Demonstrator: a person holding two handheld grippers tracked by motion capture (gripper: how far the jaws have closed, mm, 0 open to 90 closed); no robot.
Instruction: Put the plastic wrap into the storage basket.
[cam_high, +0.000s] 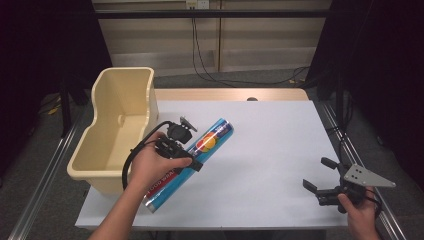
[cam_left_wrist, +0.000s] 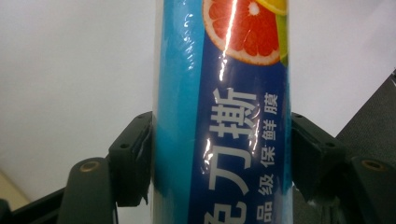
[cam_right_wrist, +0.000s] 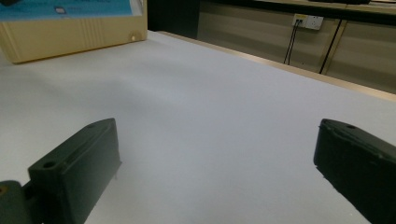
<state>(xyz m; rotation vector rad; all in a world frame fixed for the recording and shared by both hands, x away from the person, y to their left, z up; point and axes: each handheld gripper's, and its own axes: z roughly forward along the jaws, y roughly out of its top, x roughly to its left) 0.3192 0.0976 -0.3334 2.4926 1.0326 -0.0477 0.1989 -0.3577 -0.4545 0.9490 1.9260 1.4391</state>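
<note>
While the left claw (cam_high: 186, 150) clamps the one roll of cling film (cam_high: 192, 162) across its width, the roll's long axis runs slantwise from near the person's side of the counter (cam_high: 270, 150) up and away, toward the far right; the beige bin (cam_high: 120, 127) stands just to the roll's left, its open mouth facing up, so I judge the coming move to be a short carry leftward with the roll turned to lie along the bin's length; in the left gripper view the two black pads (cam_left_wrist: 133, 156) press on both flanks of the blue wrapper (cam_left_wrist: 224, 116), with the grapefruit picture beyond them; the right claw (cam_high: 320, 175) stands well apart to the roll's right, jaws spread wide with nothing between them, low over bare white counter in the right gripper view; the left hand (cam_high: 152, 167) is plainly the nearer to both roll and bin; counted: one roll, one bin, two claws.
</note>
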